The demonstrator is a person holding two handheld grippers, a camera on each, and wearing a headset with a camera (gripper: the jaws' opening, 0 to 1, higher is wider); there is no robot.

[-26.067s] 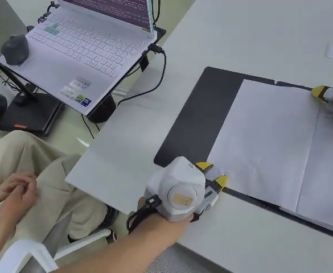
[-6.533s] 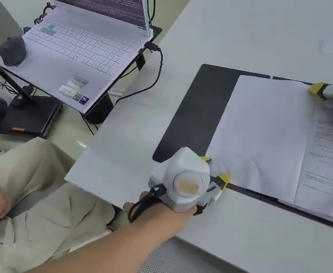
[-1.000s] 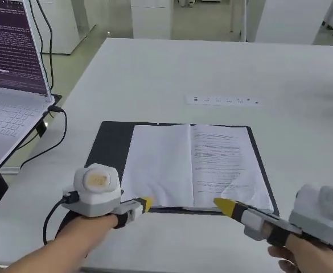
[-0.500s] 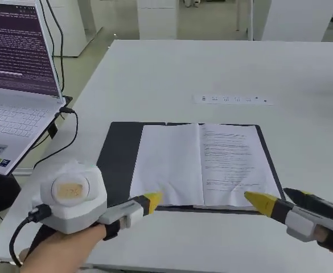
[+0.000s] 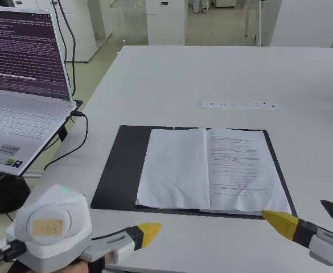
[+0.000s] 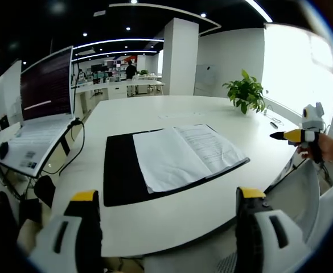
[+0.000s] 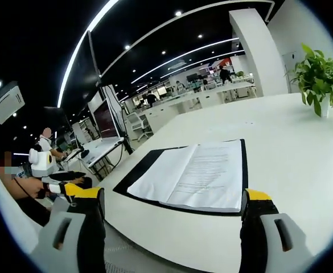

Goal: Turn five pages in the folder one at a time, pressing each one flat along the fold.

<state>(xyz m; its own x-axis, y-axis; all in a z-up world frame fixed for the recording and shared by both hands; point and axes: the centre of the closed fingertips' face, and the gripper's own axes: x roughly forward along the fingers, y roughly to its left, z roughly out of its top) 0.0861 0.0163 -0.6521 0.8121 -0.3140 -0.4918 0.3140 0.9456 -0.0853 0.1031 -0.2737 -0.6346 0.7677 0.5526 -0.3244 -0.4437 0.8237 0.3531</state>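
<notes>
Seemingly between turns or finished: the folder (image 5: 118, 170) lies open, pages flat, ahead of left gripper (image 6: 167, 196) and right gripper (image 7: 171, 194), both spread empty; turned count indeterminable.

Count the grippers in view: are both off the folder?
2. The left gripper is off the near edge of the folder, toward its left; the right gripper is off its near right corner. Both are open and clear of it.

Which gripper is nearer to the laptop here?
Left. The left gripper hovers at the table edge, close to the laptop; the right gripper hovers past the open folder, on its other side.
</notes>
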